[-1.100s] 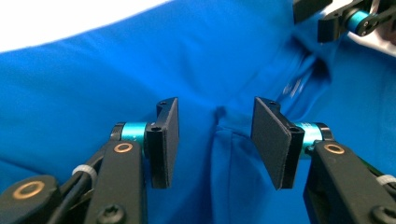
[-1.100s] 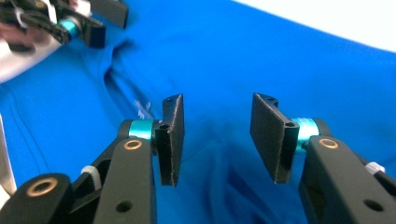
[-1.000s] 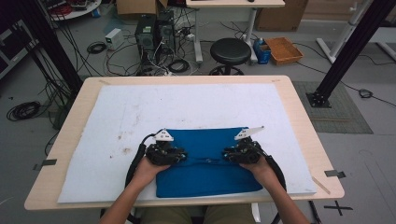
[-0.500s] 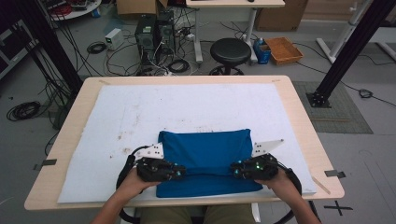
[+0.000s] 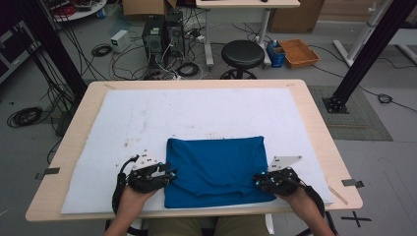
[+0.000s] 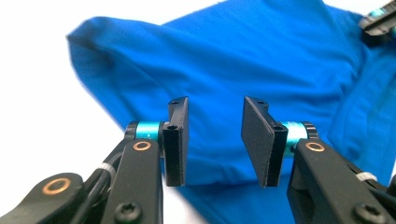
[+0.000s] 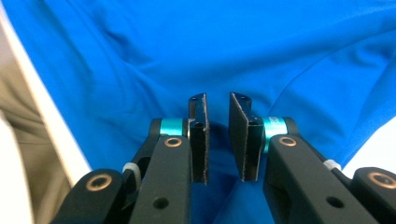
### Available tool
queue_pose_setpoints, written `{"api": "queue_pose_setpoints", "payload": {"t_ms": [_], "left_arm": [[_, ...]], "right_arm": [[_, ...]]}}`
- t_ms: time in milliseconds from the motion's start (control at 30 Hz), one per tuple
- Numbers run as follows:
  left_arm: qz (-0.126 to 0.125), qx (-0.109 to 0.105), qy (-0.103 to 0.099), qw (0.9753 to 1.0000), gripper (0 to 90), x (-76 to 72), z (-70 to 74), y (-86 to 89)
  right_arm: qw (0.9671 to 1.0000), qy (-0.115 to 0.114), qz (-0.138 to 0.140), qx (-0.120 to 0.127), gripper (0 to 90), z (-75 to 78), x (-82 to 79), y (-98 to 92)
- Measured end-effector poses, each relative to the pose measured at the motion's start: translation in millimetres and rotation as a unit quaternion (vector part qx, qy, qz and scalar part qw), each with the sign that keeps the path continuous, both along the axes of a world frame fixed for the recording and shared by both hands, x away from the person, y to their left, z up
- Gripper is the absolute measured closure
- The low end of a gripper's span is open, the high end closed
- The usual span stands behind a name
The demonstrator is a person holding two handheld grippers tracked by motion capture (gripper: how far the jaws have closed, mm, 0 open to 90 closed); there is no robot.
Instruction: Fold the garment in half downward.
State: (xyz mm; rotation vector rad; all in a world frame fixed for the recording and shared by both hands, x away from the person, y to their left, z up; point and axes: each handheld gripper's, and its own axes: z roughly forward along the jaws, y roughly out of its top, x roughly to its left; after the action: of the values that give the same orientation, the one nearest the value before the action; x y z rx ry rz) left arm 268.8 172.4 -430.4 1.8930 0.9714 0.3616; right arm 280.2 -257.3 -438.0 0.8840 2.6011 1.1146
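Note:
A blue cloth [image 5: 216, 167] lies folded in a rough rectangle at the front middle of the white mat. My left gripper [image 5: 169, 176] rests at the cloth's left front edge and points right. In the left gripper view it [image 6: 215, 109] stands wide open over the blue cloth [image 6: 261, 60], nothing between its pads. My right gripper [image 5: 256, 181] sits at the cloth's right front corner and points left. Its own view shows the right gripper [image 7: 218, 100] open by a narrow gap, the wrinkled cloth [image 7: 233, 51] just beneath and beyond.
The white mat [image 5: 196, 113] covers most of the wooden table [image 5: 314, 128]. On the floor behind the table are a black stool [image 5: 242, 51], computer towers [image 5: 162, 37] and cables. Black frame posts rise at both sides.
Both hands drew back from the cloth's middle toward its front edge, then spread apart to its left and right sides. The cloth kept about the same place and shape.

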Motion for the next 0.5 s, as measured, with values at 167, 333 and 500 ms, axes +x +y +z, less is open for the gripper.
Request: {"api": "queue_pose_setpoints", "payload": {"t_ms": [167,333,500], "left_arm": [[0.017,-0.009,-0.019,0.9996,61.1,-10.1,0.0,4.3],[0.017,0.002,-0.011,0.9998,60.7,-8.1,-8.4,0.4],[0.022,0.013,-0.006,0.9997,60.7,-8.5,-12.8,-1.9]], "right_arm": [[0.9946,-0.033,-0.08,0.057,72.4,15.6,-4.1,-27.3],[0.9949,-0.028,-0.084,0.048,69.4,10.0,-6.1,-27.1],[0.9944,-0.03,-0.101,-0.01,59.2,2.2,-4.6,-13.8]]}}
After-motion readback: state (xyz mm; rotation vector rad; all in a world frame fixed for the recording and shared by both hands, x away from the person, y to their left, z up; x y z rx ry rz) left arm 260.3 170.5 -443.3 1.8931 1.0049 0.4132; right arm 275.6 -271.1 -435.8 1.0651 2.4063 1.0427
